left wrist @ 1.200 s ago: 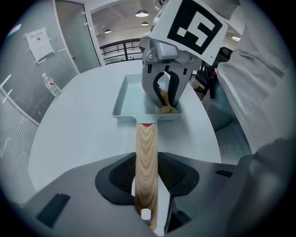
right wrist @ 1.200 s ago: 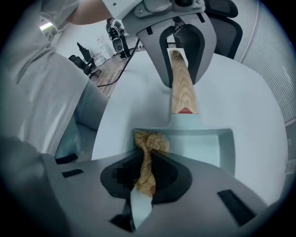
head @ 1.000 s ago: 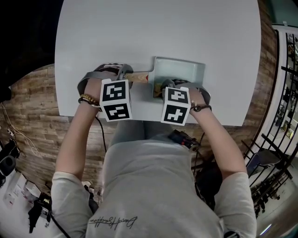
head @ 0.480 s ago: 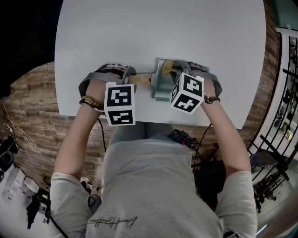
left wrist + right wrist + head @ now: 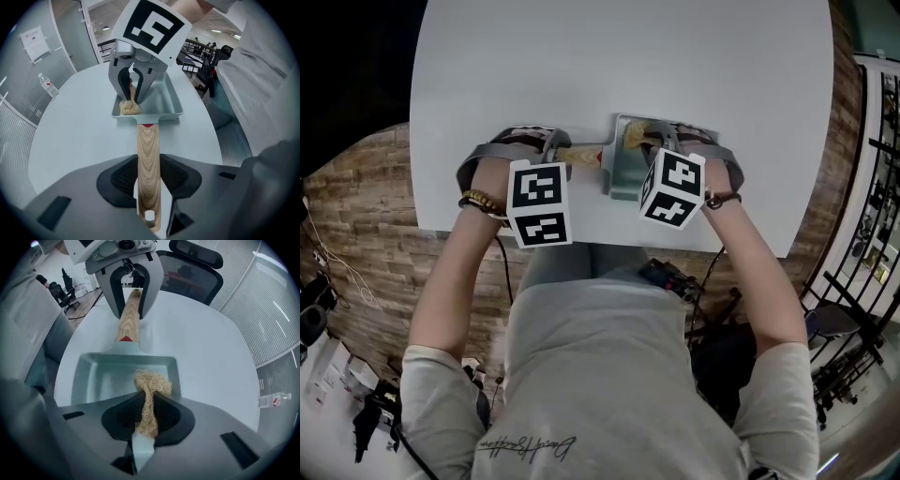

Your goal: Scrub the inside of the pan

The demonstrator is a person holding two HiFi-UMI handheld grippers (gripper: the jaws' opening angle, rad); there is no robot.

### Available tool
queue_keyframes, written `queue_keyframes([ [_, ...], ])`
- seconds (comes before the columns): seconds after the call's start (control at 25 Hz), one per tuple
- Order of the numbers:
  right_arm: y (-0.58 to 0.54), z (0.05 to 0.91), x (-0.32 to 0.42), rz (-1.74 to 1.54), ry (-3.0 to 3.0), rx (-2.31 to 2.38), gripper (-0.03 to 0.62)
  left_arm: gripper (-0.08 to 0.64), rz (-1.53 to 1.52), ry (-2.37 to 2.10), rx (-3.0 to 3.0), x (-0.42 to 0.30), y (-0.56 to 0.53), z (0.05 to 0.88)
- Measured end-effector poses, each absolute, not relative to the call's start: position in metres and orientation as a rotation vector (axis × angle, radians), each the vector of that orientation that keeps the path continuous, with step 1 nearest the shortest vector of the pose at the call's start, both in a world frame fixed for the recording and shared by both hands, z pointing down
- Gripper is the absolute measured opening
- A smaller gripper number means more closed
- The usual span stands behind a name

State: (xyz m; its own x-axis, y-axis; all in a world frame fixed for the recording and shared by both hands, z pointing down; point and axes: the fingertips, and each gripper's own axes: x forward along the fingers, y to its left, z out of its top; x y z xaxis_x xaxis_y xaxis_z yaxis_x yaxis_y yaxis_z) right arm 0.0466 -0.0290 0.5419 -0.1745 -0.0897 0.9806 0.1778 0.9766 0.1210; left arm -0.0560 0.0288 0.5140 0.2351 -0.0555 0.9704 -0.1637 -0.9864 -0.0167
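The pan (image 5: 623, 183) sat at the centre of the head view, just inside the lower edge of a big pale grey table (image 5: 619, 56), and that tabletop filled the upper half of the frame. Round it ran a wood-plank floor (image 5: 366, 216), showing at left and right. The right gripper view caught a black office chair (image 5: 197, 258) at top centre and a ribbed glass wall (image 5: 265, 301) along the right.

The pan was rectangular, grey-green, flat on the table, its wooden handle (image 5: 147, 154) pointing to frame left in the head view. The left gripper (image 5: 150, 180) was clamped on that handle near its end, pads pressed to both sides. The right gripper (image 5: 147, 416) pointed steeply down into the pan, jaws pinched on a tan fibrous scrubber (image 5: 152, 383). The free tuft of that scrubber was down on the pan's floor, toward the pan's upper left in the head view.
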Motion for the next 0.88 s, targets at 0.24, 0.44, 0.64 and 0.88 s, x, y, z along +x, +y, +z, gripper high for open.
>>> queue_keyframes([
  [0.24, 0.004, 0.546, 0.052, -0.224, -1.694, -0.169, 0.067, 0.15, 1.886, -0.228, 2.384, -0.062, 0.026, 0.52],
  [0.44, 0.037, 0.545, 0.063, -0.105, -1.664, -0.283, 0.067, 0.15, 1.898, -0.229, 2.38, -0.062, 0.023, 0.52],
  [0.64, 0.052, 0.545, 0.067, -0.047, -1.647, -0.336, 0.066, 0.15, 1.905, -0.228, 2.377, -0.063, 0.022, 0.521],
  [0.88, 0.057, 0.543, 0.068, -0.002, -1.668, -0.33, 0.066, 0.15, 1.919, -0.205, 2.375, -0.063, 0.025, 0.52],
])
